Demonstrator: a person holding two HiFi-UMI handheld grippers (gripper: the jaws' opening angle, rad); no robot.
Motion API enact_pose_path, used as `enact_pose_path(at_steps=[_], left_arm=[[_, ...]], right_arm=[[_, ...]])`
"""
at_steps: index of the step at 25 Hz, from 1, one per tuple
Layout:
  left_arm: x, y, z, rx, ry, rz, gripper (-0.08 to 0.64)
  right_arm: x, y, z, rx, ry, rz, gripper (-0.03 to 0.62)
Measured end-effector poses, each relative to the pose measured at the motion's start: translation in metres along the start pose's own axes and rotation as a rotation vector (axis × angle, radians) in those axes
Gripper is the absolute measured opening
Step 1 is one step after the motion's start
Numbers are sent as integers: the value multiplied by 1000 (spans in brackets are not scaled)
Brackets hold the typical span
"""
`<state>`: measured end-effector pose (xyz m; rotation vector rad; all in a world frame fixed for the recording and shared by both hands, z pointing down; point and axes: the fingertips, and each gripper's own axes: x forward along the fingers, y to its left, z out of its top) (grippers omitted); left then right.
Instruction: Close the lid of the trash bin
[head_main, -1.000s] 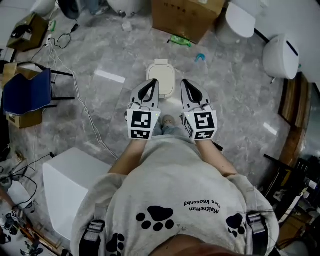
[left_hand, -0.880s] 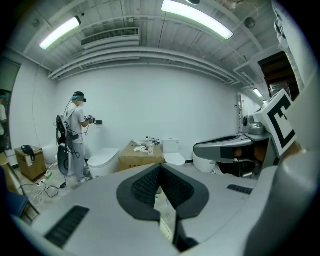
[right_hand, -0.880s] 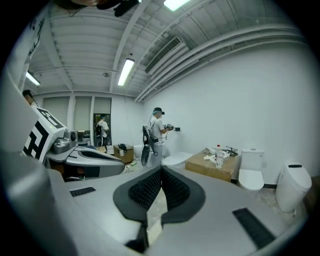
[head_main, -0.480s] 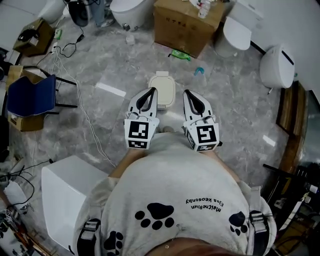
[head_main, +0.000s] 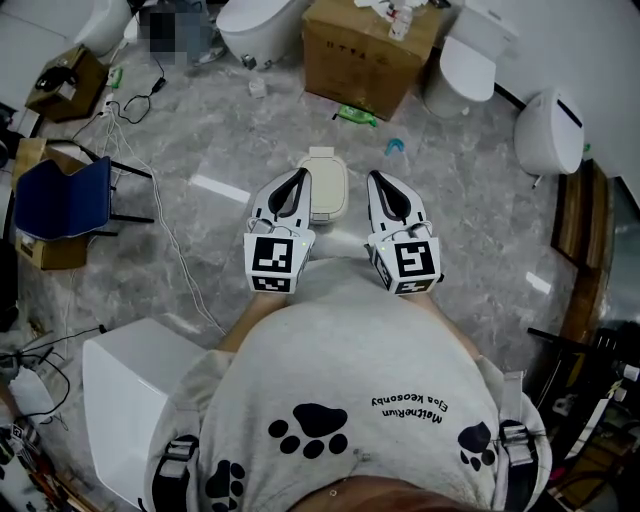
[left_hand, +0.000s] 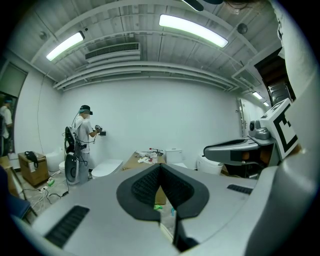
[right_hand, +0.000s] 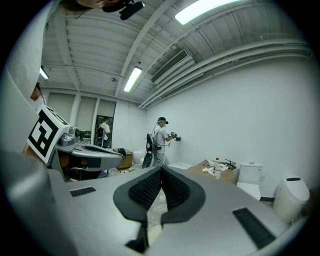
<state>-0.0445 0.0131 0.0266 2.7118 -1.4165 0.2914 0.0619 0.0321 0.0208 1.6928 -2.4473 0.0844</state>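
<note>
Head view alone, whole trash bin (head_main: 322, 185)

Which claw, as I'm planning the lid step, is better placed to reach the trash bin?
Left, marginally: the left claw overlaps the trash bin seen from above; the right claw shows a gap. Both shut.
</note>
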Motion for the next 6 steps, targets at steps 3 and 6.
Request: enact_pose_path(at_steps=[3, 6], left_arm=[[1, -2, 0, -1, -5, -6, 20], [1, -3, -2, -4, -6, -11, 20]], right_arm=[[-1, -3, 0, 9, -7, -6, 32], [0, -4, -2, 17, -9, -10, 32]])
